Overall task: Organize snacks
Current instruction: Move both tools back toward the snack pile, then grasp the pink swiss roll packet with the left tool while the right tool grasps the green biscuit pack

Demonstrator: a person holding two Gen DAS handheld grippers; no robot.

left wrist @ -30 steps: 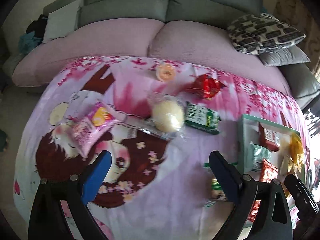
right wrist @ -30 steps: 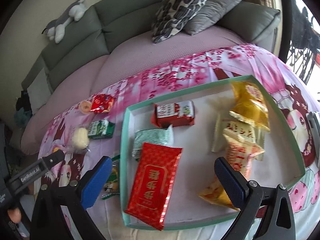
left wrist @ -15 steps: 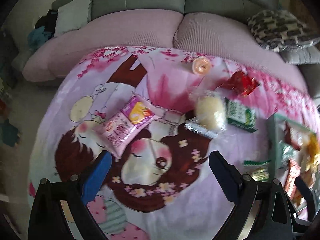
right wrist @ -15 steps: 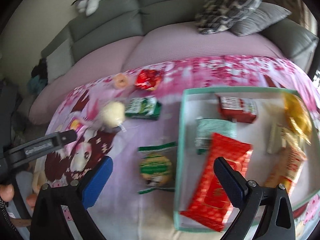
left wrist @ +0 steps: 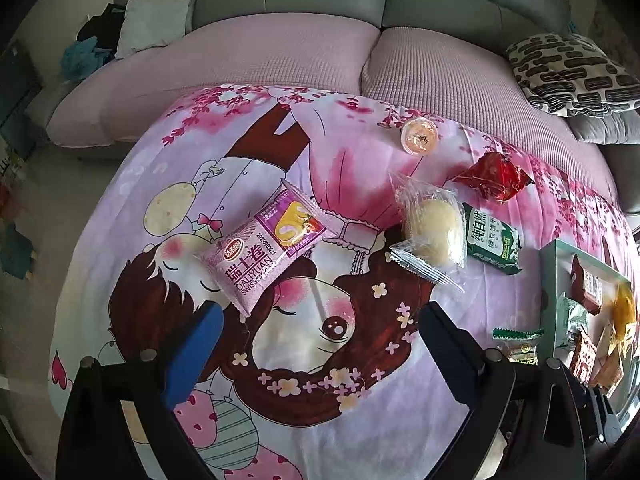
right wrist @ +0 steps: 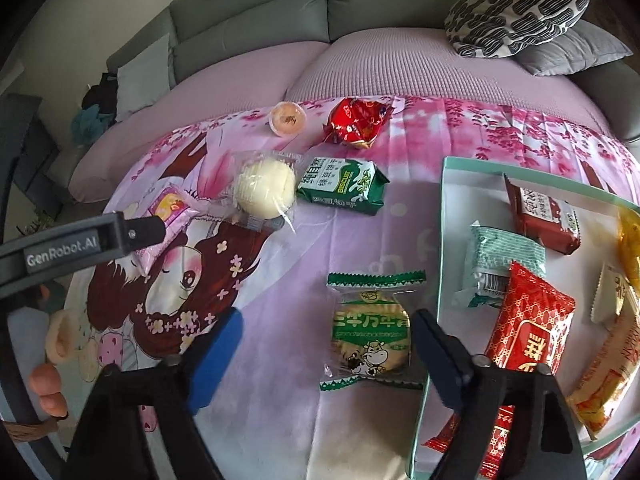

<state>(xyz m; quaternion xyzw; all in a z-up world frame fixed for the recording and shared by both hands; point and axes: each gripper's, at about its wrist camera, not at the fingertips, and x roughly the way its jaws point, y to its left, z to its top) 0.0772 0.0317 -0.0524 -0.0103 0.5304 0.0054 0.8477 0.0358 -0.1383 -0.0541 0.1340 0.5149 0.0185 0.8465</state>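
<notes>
Green-rimmed tray (right wrist: 442,240) — biscuit pack (right wrist: 370,330) just outside

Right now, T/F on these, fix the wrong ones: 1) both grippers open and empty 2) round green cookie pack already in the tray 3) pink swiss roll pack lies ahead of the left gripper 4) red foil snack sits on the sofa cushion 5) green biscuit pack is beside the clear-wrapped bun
1) True: left gripper and right gripper are both open, holding nothing.
2) False: the round green cookie pack lies on the cloth just outside the tray.
3) True: the pink swiss roll pack lies just beyond its fingertips.
4) False: the red foil snack is on the printed cloth.
5) True: the green biscuit pack lies next to the clear-wrapped bun.
</notes>
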